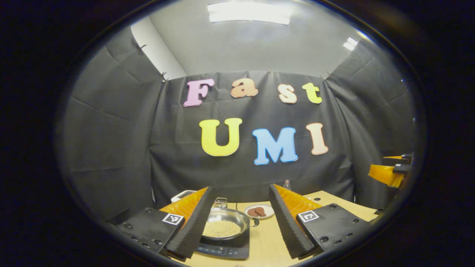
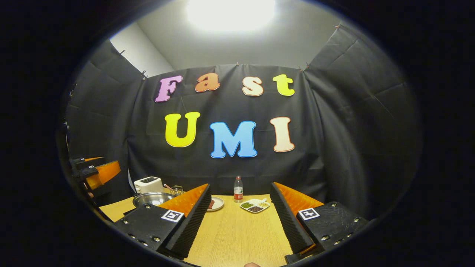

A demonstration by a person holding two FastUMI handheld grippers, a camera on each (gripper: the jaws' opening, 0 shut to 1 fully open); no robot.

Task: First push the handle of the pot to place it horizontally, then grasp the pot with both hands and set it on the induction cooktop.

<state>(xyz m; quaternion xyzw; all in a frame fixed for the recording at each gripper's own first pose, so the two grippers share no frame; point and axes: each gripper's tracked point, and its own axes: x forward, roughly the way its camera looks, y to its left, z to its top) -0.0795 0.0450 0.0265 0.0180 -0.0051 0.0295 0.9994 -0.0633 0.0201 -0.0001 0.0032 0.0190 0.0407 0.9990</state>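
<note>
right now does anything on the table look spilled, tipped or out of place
Nothing stands out. The pot sits level on the induction cooktop, its small pale grains all inside. The plate, divided dish and bottle are upright on the table. No spills are visible.

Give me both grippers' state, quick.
Left gripper: open, holding nothing, pot between its fingers.
Right gripper: open, holding nothing.

Toaster (image 2: 148, 184), bottle (image 2: 238, 189), divided dish (image 2: 255, 205), small plate (image 1: 259, 211) on table (image 2: 237, 233).
</note>
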